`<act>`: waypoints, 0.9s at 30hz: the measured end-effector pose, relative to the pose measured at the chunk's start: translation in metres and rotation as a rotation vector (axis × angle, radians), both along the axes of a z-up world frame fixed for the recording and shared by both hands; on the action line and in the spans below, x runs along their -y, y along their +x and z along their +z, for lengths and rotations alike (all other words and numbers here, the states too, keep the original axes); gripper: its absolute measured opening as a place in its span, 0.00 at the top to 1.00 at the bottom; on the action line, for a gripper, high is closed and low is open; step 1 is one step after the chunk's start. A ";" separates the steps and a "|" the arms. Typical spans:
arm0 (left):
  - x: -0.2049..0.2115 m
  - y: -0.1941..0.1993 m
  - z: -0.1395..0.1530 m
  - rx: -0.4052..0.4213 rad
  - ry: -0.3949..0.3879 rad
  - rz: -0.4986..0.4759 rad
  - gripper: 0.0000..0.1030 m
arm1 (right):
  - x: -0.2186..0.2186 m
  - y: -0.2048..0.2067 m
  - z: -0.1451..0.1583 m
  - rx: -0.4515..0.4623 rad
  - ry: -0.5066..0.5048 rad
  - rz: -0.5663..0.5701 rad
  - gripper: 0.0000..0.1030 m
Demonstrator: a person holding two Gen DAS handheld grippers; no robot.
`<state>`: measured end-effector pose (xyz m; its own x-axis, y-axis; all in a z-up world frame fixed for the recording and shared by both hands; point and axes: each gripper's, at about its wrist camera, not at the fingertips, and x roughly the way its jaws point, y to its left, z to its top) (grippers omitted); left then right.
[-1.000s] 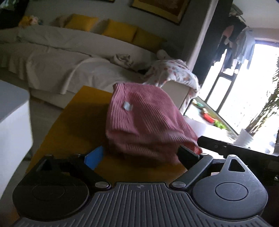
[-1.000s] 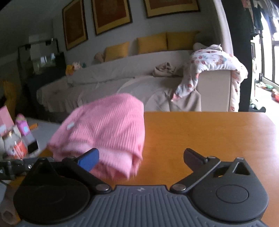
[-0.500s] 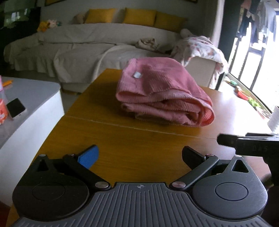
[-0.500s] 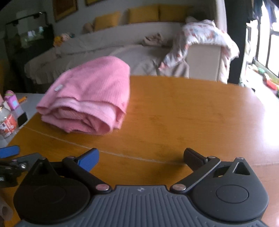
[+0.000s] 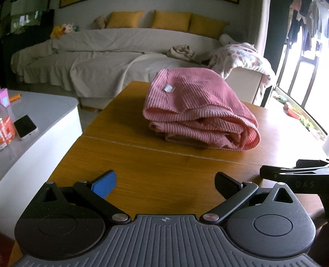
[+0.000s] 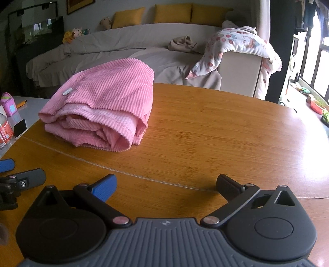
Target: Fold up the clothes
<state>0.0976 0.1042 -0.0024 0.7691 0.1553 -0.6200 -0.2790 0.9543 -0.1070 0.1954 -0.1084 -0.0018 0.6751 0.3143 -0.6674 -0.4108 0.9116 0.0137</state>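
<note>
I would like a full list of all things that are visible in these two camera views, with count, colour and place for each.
folded garment: one, pink ribbed, on the wooden table
wooden table: one, orange-brown, under both grippers
sofa: one, under a light cover, behind the table
cushions: three, yellow, along the sofa back
printed blanket: one, white with red print, draped over the sofa arm
beige cloth: one, crumpled on the sofa
phone: one, dark screen, on the white side table at left
left gripper: open, empty, short of the garment
right gripper: open, empty, above the table
</note>
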 end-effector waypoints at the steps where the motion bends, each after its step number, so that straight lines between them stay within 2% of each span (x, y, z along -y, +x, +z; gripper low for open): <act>1: 0.000 0.001 0.000 -0.004 0.005 -0.001 0.00 | 0.000 0.000 0.000 0.000 0.000 0.000 0.00; 7: 0.004 0.005 0.000 -0.025 0.035 -0.005 0.00 | 0.000 0.001 0.001 -0.001 0.000 0.000 0.00; 27: 0.006 0.001 0.002 -0.021 0.028 -0.003 0.00 | 0.003 0.003 0.000 -0.001 0.002 0.002 0.00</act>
